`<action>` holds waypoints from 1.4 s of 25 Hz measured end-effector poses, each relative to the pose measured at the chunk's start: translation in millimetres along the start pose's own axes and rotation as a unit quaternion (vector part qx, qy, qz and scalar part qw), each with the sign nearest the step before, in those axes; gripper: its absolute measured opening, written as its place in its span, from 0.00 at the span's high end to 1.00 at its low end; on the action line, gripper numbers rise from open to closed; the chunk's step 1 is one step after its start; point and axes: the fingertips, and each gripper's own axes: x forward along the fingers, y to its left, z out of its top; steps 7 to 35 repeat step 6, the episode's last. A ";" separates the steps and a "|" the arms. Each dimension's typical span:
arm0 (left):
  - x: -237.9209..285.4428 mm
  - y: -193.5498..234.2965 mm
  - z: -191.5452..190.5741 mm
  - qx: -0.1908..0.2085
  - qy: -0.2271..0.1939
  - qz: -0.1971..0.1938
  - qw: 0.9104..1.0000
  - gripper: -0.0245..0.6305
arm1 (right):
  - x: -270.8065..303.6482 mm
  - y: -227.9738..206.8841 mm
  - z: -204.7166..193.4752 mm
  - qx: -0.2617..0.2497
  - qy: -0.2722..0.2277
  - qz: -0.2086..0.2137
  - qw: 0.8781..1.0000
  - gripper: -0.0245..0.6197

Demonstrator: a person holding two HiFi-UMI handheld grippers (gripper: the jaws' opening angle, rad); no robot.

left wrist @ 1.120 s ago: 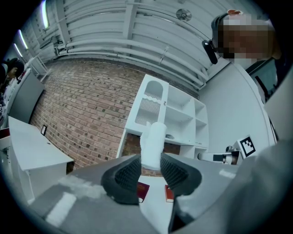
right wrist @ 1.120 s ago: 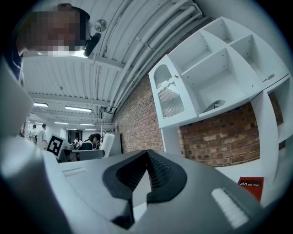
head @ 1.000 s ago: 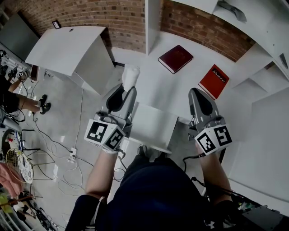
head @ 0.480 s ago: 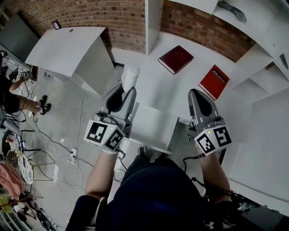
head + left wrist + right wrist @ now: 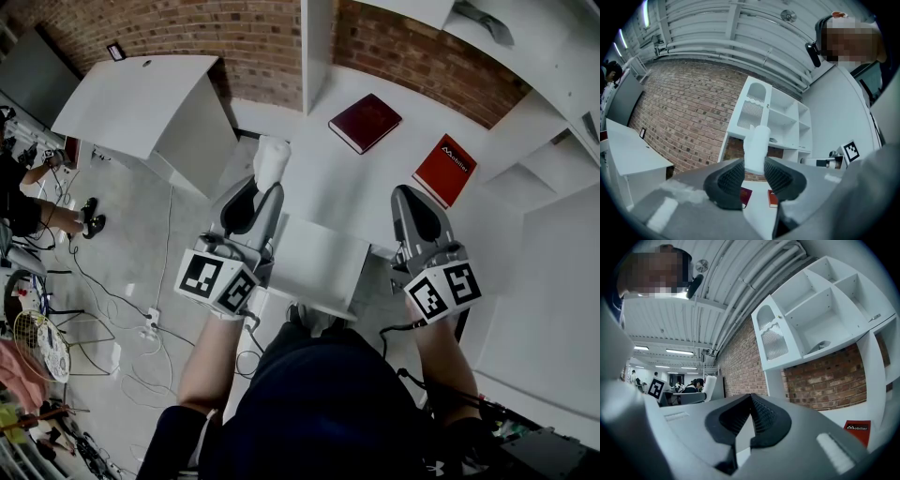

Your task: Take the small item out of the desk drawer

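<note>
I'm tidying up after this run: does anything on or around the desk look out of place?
Only small things. The drawer looks pulled out of the desk, and the dark red book and red book lie askew to its edge. The left gripper holds the white item in the air. Nothing spilled or damaged.
</note>
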 end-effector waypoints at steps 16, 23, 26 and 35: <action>2.9 1.7 -3.4 -0.001 0.003 -0.004 1.000 0.74 | 2.9 -2.9 -1.7 0.001 0.001 0.000 1.000 0.96; 2.9 1.7 -3.4 -0.001 0.003 -0.004 1.000 0.74 | 2.9 -2.9 -1.7 0.001 0.001 0.000 1.000 0.96; 2.9 1.7 -3.4 -0.001 0.003 -0.004 1.000 0.74 | 2.9 -2.9 -1.7 0.001 0.001 0.000 1.000 0.96; 2.9 1.7 -3.4 -0.001 0.003 -0.004 1.000 0.74 | 2.9 -2.9 -1.7 0.001 0.001 0.000 1.000 0.96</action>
